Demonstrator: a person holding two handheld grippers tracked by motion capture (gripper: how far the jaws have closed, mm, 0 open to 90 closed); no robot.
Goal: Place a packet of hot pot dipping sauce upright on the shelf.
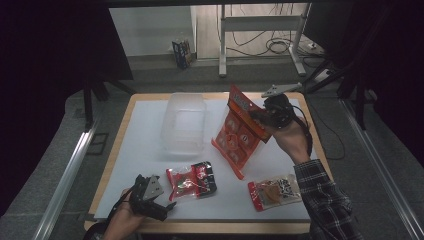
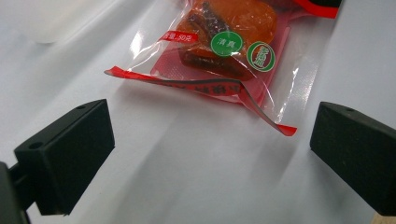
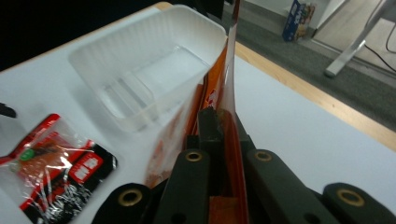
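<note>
My right gripper (image 1: 261, 114) is shut on the top edge of a large orange snack bag (image 1: 239, 131), which it holds lifted and tilted above the table, right of a clear plastic box (image 1: 183, 123). In the right gripper view the orange bag (image 3: 219, 100) is pinched between the jaws with the clear box (image 3: 149, 74) just beyond. My left gripper (image 1: 159, 199) rests open near the table's front left edge, beside a red and black snack packet (image 1: 192, 181). The left gripper view has that packet (image 2: 224, 51) lying just ahead of the open jaws.
A second snack packet (image 1: 274, 192) lies at the front right, beside the checked sleeve (image 1: 325, 200). The table (image 1: 130, 150) has a white top with a wooden rim. Table legs and cables (image 1: 270, 45) stand on the floor beyond.
</note>
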